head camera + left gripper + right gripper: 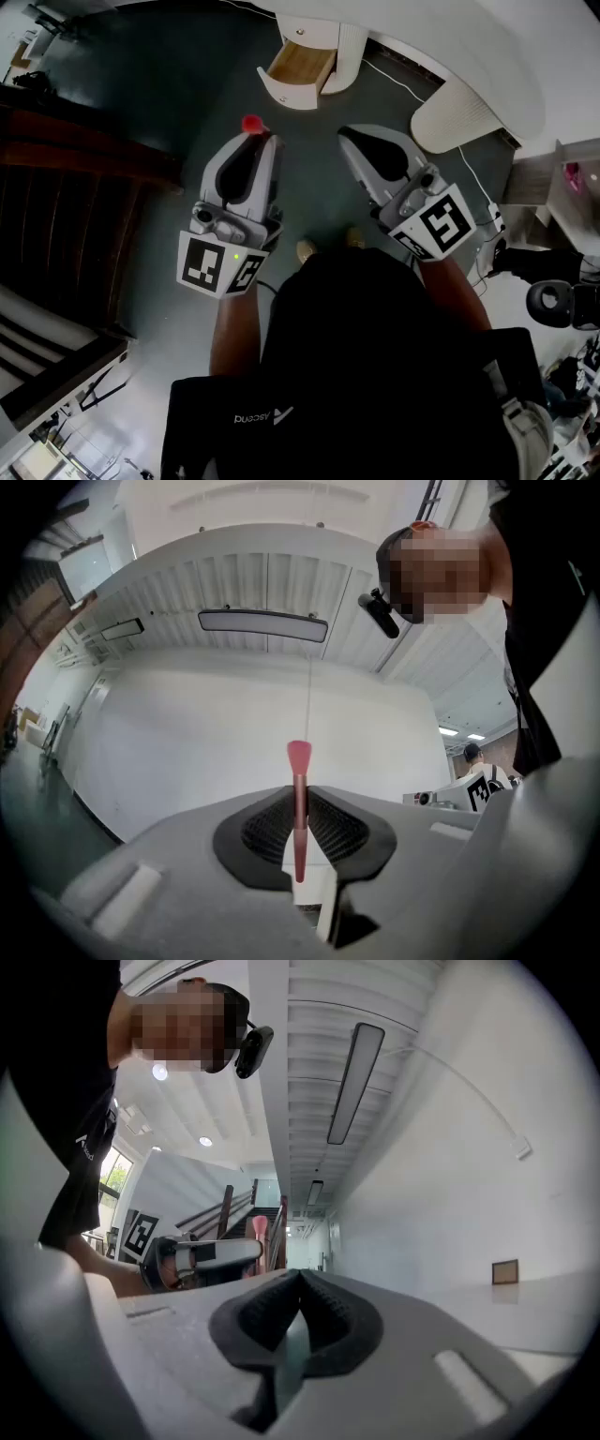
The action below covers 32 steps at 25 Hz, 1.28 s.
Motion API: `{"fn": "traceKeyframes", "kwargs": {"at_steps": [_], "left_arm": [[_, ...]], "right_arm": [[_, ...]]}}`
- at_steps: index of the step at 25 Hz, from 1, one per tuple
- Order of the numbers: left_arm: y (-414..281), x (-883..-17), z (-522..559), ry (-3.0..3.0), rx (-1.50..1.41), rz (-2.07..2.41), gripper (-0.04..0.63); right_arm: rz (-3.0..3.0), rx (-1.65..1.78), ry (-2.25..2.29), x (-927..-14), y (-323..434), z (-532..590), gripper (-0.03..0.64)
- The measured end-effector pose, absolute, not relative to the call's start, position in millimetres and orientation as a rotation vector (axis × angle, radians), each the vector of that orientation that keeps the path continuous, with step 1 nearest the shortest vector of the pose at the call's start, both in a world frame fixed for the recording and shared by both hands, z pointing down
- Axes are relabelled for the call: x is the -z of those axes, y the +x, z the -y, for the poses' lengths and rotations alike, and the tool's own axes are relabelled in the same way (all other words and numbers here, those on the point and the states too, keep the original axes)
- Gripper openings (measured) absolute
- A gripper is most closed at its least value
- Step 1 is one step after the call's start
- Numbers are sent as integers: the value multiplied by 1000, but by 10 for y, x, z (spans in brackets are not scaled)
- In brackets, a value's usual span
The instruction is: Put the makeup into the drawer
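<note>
My left gripper (263, 141) is shut on a slim red makeup brush (298, 810); its pink tip (251, 123) sticks out past the jaws. The brush stands upright between the ribbed pads in the left gripper view, against a white wall. My right gripper (349, 137) is held beside the left one, jaws shut with nothing between them (298, 1281). Ahead on the grey floor, a small white drawer (298, 67) with a wooden inside stands pulled open, beyond both grippers. The left gripper with the brush (255, 1230) also shows in the right gripper view.
A white curved cabinet (469, 56) runs along the top right, with a white cable (398, 82) on the floor beside it. Dark wooden stairs (66, 206) fill the left. A black office chair base (558, 305) stands at right.
</note>
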<state>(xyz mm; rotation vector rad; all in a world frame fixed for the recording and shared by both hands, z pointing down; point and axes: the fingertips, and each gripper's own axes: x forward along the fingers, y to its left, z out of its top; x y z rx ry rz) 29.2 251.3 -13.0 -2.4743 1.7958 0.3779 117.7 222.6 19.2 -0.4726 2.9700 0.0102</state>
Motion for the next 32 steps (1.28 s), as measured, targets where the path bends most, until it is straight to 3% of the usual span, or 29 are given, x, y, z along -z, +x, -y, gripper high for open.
{"fn": "traceKeyframes", "kwargs": {"at_steps": [19,32], "left_arm": [[-380,15,-2502,-2521,-359,-1729,55],[-711,-142,-1888,-2540,-242,-1709,55]], "right_arm": [[-2958,18,-580,-308,607,-2188,3],[-2967,17,-597,-491,329,-1613,3]]}}
